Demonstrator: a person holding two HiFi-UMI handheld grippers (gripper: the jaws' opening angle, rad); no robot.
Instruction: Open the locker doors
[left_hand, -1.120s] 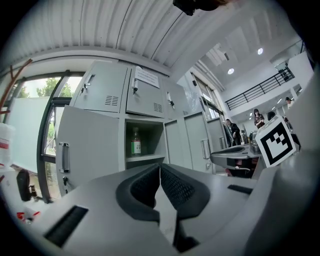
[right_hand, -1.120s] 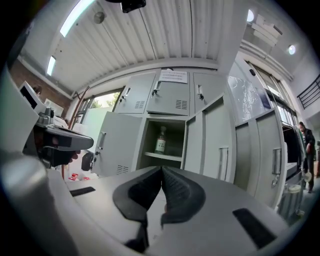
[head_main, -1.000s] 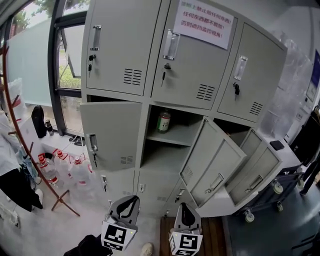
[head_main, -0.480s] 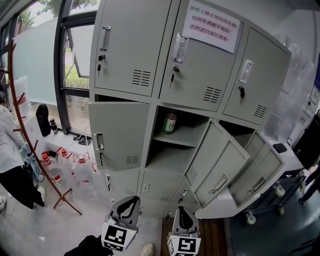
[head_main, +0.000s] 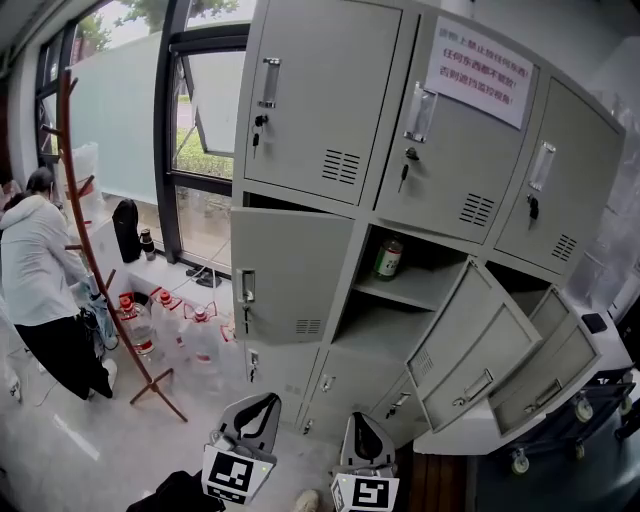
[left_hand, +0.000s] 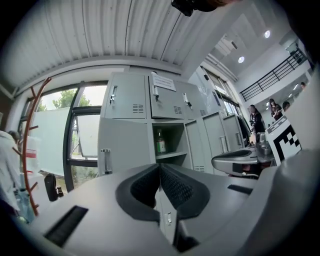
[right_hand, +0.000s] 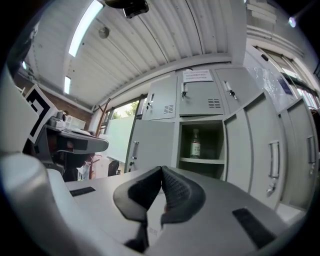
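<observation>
The grey lockers (head_main: 330, 110) stand ahead, with the three top doors closed. In the middle row the left door (head_main: 290, 275) hangs open to the left. The middle door (head_main: 470, 345) and right door (head_main: 545, 365) swing out to the right. A green bottle (head_main: 388, 258) stands on the shelf of the open middle compartment and also shows as the bottle (right_hand: 195, 145). The bottom-row doors (head_main: 325, 383) are closed. My left gripper (head_main: 260, 402) (left_hand: 160, 167) and right gripper (head_main: 362, 420) (right_hand: 162, 170) hang low in front of the lockers, apart from them. Both are shut and hold nothing.
A person in white (head_main: 40, 270) bends at the far left beside a red-brown coat stand (head_main: 90, 230). Large water bottles (head_main: 190, 330) sit on the floor by the window. A wheeled cart (head_main: 590, 400) stands at the right. A paper notice (head_main: 478, 72) is on a top door.
The view has swung left, so the lockers sit further right in the picture and the person at the left has come into sight. No door has moved; both grippers stay shut.
</observation>
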